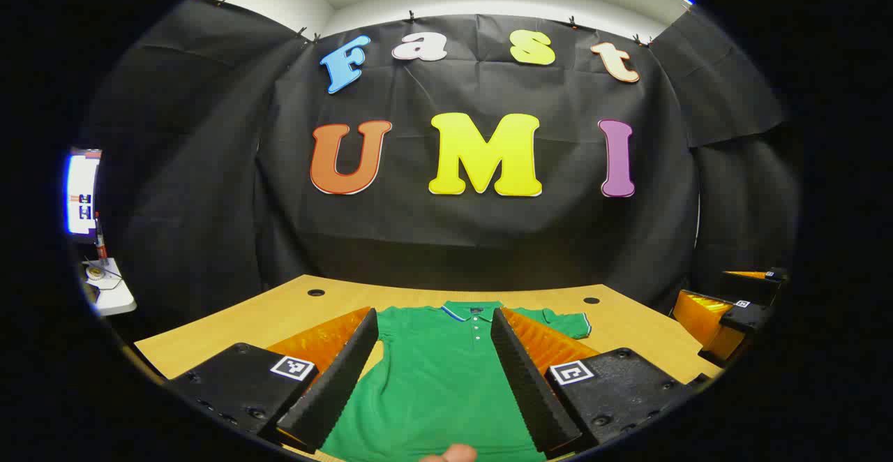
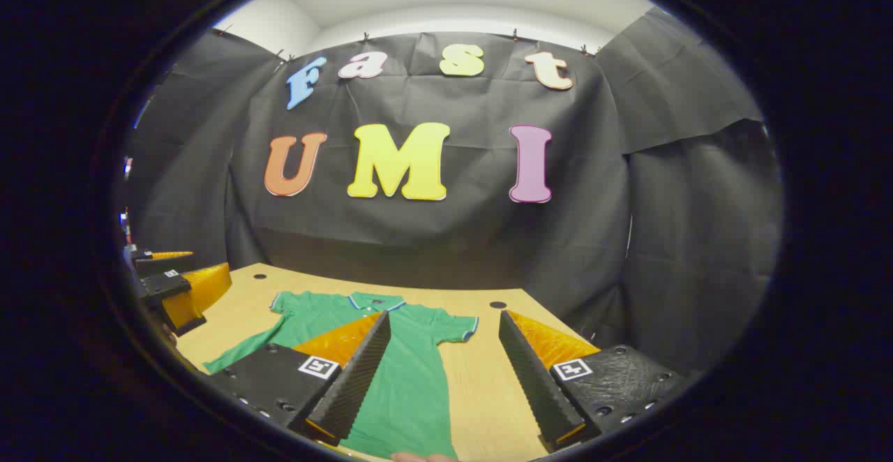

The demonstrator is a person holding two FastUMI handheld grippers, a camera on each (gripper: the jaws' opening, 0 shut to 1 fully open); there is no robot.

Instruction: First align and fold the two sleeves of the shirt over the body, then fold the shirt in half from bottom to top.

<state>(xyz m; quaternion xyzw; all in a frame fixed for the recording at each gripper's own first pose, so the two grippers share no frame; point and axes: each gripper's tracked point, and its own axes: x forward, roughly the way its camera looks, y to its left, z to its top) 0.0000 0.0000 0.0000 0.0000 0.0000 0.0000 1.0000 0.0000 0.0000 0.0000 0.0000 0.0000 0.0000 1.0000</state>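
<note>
Green short-sleeved polo shirt [image 1: 439,378], soft and limp, lies flat on the wooden table [image 1: 279,308] at lower centre, best pinched at sleeve hems, with left gripper [image 1: 434,371] and right gripper [image 2: 443,371] both spread, empty.

Green polo shirt [image 1: 446,385] — flat, face up on the table, sleeves spread, collar far.
</note>
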